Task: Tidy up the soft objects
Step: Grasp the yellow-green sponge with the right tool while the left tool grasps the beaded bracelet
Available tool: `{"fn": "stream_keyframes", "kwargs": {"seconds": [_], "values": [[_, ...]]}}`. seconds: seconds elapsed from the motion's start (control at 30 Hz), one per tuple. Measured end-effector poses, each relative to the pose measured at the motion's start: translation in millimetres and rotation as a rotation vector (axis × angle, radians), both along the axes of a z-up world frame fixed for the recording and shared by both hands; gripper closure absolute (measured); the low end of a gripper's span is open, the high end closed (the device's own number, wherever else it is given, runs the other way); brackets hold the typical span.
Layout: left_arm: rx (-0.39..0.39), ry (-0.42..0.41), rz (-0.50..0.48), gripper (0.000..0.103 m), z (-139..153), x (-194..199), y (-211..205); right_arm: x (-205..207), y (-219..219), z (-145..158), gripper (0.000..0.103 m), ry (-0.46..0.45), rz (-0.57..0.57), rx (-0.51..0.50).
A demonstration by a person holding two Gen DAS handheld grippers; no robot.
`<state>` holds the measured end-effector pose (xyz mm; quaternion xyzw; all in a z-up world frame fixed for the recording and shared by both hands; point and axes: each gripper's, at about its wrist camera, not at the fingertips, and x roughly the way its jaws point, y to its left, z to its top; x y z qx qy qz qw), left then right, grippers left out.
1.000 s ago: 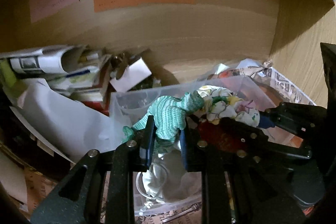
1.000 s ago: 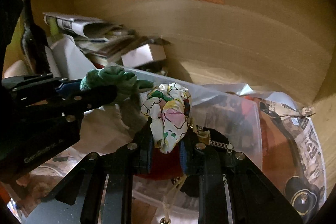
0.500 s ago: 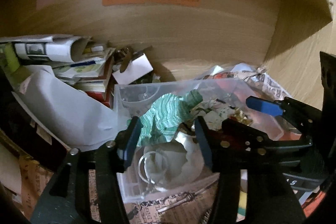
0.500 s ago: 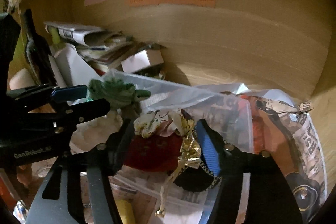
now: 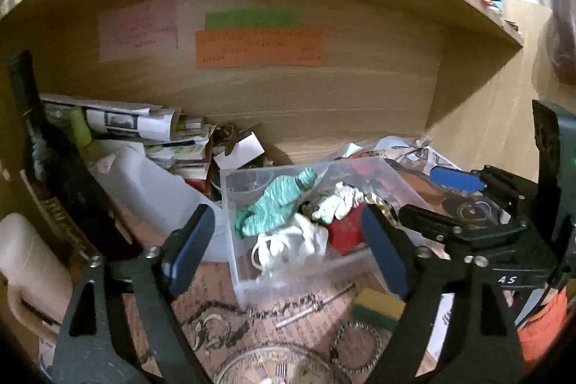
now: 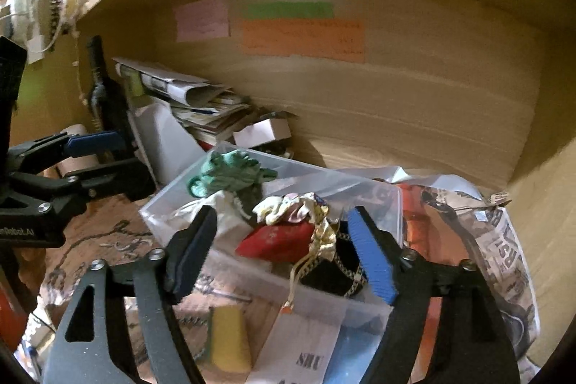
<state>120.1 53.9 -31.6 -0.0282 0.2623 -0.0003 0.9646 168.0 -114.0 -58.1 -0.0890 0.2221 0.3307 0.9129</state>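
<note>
A clear plastic bin [image 5: 230, 204] [image 6: 381, 200] stands on the shelf floor. In it lie a green knitted cloth [image 5: 277, 207] [image 6: 230, 171], a floral cloth [image 5: 338, 204] [image 6: 288, 207], a white fabric bundle [image 5: 288, 243], a red pouch [image 6: 277, 236] and a black pouch with gold trim [image 6: 331, 269]. My left gripper [image 5: 288, 251] is open and empty, in front of the bin. My right gripper [image 6: 284, 258] is open and empty, just before the bin's near side; it also shows at the right in the left wrist view [image 5: 453, 182].
A stack of papers and books [image 5: 151, 132] and a small white box [image 5: 239, 150] lie at the back left. Newspaper [image 6: 504, 240] lies right of the bin. A yellow-green sponge [image 5: 378, 308] [image 6: 226, 337] and a metal gear [image 5: 356, 344] lie in front. A dark bottle [image 5: 46, 150] stands left.
Both grippers opened and let go: the green cloth and the floral cloth dropped into the bin. Both grippers then pulled back away from the bin.
</note>
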Motion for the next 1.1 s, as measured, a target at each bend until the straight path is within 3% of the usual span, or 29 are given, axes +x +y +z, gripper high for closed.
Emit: {"fn": "stream_keyframes", "kwargs": {"seconds": [0.3, 0.63, 0.77, 0.93, 1.1], "values": [[0.026, 0.071, -0.017, 0.011, -26, -30, -6, -37, -8, -22, 0.024, 0.029, 0.027, -0.008], [-0.027, 0.240, -0.049, 0.011, -81, -37, -12, -39, -5, -70, 0.026, 0.176, 0.044, -0.079], [-0.058, 0.301, -0.074, 0.011, -101, -36, -17, -35, -2, -84, 0.043, 0.227, 0.062, -0.110], [-0.067, 0.355, -0.108, 0.011, -116, -33, -29, -32, 1, -97, 0.075, 0.275, 0.083, -0.129], [-0.065, 0.384, -0.140, 0.011, -124, -28, -43, -33, -4, -94, 0.077, 0.254, 0.074, -0.106]]}}
